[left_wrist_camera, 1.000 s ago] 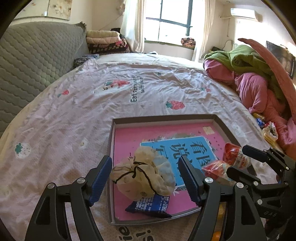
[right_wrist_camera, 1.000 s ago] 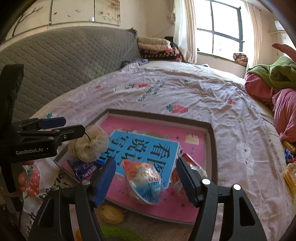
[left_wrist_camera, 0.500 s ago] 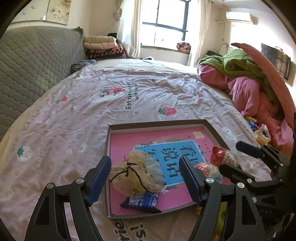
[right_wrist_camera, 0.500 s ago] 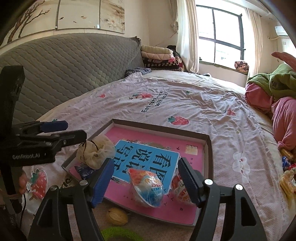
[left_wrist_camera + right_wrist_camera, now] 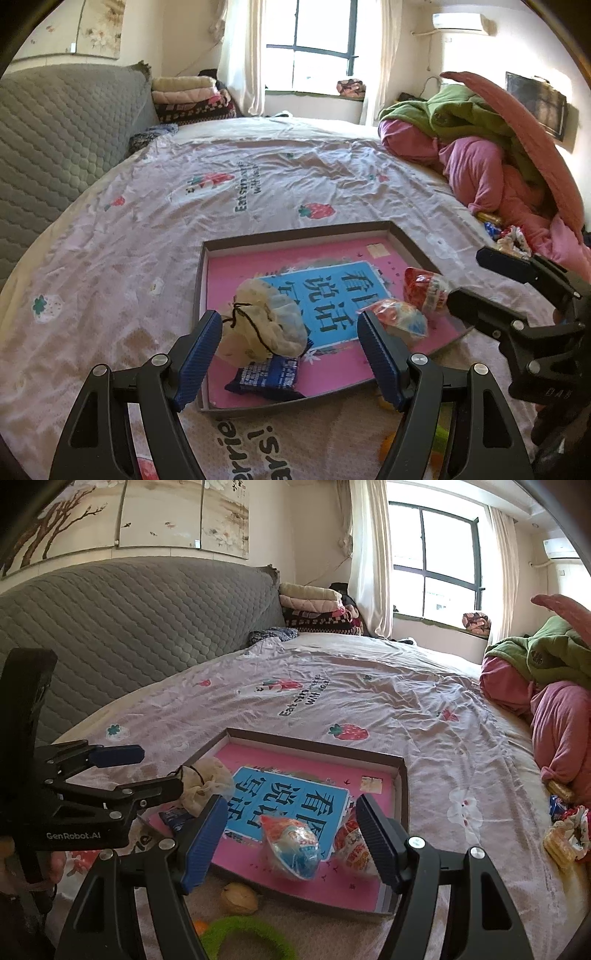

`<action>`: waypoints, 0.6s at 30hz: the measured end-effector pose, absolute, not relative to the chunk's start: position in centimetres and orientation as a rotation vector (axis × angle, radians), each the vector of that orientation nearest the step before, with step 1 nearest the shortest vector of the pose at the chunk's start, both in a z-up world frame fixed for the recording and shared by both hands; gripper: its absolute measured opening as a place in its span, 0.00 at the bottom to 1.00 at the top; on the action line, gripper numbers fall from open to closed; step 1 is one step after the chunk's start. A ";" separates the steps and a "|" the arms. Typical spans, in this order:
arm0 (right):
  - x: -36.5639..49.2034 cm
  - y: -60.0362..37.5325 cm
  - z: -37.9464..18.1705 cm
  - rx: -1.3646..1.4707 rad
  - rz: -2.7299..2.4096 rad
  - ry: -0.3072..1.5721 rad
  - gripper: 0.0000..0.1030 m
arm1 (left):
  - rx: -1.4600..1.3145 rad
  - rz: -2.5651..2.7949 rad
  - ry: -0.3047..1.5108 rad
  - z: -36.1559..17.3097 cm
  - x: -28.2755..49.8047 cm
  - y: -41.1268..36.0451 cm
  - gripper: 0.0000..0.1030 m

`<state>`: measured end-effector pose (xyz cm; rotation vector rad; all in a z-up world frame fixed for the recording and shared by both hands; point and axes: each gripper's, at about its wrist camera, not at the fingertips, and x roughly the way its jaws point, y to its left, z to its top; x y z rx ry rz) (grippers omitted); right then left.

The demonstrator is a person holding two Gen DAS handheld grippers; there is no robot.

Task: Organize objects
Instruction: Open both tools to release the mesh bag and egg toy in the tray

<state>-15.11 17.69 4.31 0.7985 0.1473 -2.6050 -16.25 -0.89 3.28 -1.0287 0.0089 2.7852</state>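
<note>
A shallow brown-rimmed tray (image 5: 295,230) with a pink floor and a blue printed panel lies on the bed. In it sit a white mesh drawstring pouch (image 5: 258,325), a dark blue snack packet (image 5: 266,376) and two red snack bags (image 5: 397,319) (image 5: 424,288). My left gripper (image 5: 288,315) hangs open above and short of the pouch, touching nothing. My right gripper (image 5: 291,801) stands open over the tray's near edge, above the blue-and-white snack bag (image 5: 291,845) and the red bag (image 5: 351,845), holding nothing. Each gripper shows in the other's view: the right gripper (image 5: 480,280), the left gripper (image 5: 147,771).
A yellowish round thing (image 5: 239,899), a green fuzzy ring (image 5: 247,938) and an orange bit (image 5: 199,926) lie on the strawberry-print sheet before the tray. More snacks (image 5: 565,834) lie at the right by a pile of pink and green clothes (image 5: 480,147). A grey quilted headboard (image 5: 129,627) runs along the left.
Both grippers have drawn back and up from the tray, so the pouch and the snack bags look smaller and farther. The items stay where they lay.
</note>
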 end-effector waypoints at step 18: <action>-10.6 18.9 3.1 0.803 -2.637 0.172 0.69 | -1.014 2.760 0.013 2.4 -13.4 0.1 0.75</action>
